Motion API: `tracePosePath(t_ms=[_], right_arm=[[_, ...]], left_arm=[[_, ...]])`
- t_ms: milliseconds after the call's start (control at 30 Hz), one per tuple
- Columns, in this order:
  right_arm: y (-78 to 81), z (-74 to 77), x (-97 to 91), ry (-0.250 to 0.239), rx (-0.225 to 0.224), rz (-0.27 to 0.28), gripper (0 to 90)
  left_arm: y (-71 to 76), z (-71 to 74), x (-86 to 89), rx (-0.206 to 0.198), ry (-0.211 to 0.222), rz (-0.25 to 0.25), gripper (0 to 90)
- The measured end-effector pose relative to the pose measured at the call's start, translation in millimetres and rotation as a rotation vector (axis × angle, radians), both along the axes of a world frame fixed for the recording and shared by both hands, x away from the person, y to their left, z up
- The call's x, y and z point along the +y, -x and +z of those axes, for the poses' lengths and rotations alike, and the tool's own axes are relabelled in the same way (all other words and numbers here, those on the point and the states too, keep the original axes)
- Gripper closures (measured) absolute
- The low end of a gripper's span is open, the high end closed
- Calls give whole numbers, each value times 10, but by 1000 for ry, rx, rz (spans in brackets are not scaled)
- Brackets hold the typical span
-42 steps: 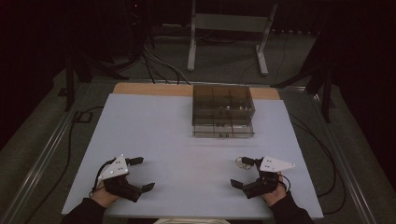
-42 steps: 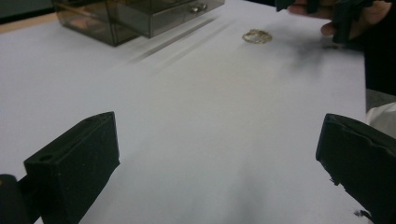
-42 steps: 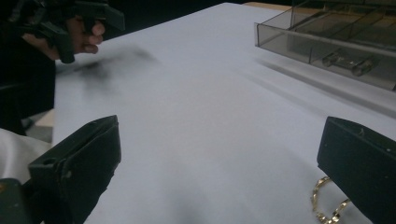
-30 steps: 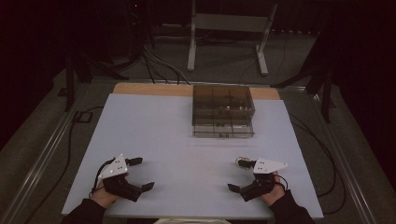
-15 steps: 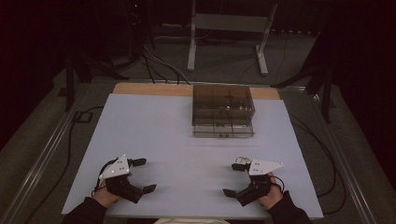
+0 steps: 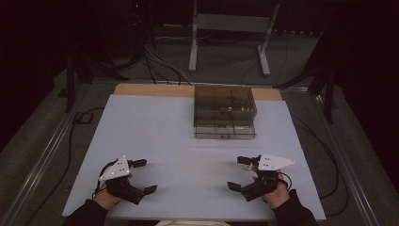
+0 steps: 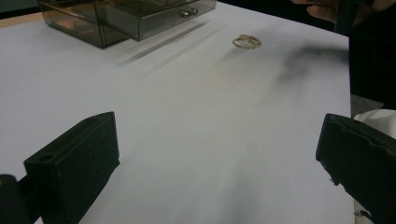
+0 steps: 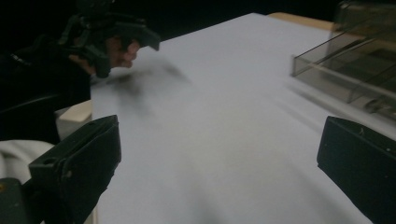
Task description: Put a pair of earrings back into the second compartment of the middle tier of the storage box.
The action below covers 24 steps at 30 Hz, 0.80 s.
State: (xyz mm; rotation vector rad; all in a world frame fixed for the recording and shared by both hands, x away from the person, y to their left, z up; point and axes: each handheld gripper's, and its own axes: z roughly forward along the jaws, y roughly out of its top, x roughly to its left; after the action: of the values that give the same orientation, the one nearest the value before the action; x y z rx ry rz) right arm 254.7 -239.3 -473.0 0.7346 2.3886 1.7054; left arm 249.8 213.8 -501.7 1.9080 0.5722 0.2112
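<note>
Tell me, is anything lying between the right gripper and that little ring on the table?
Nothing visible. The ring lies on bare table just ahead of the right gripper, whose fingers stand open; the drawer box sits farther back.

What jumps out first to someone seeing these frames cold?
The smoky clear drawer box at the far middle of the white table, its lower drawer pulled slightly out. Then the left gripper and right gripper at the near edge, both with jaws spread wide and holding nothing. In the left gripper view, a small gold ring lies alone on the table.
</note>
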Motion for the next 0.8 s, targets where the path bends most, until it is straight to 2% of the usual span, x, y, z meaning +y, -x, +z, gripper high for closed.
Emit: tracePosePath(t_ms=[167, 267, 367, 600, 800], right_arm=[[-37, 79, -84, -38, -13, -42, 0], [-64, 102, -122, -44, -18, -73, 0], [-95, 113, -149, -36, -21, -92, 0], [-164, 130, -193, -20, 11, -131, 0], [-235, 114, -240, -6, 12, -166, 0]], left_arm=[[-9, -6, 8, 3, 4, -6, 4], [-11, -13, 7, 1, 6, -12, 4], [-10, -8, 9, -3, 10, -8, 4], [-20, -15, 16, 5, 9, -3, 3], [-23, -11, 19, 4, 15, 0, 3]])
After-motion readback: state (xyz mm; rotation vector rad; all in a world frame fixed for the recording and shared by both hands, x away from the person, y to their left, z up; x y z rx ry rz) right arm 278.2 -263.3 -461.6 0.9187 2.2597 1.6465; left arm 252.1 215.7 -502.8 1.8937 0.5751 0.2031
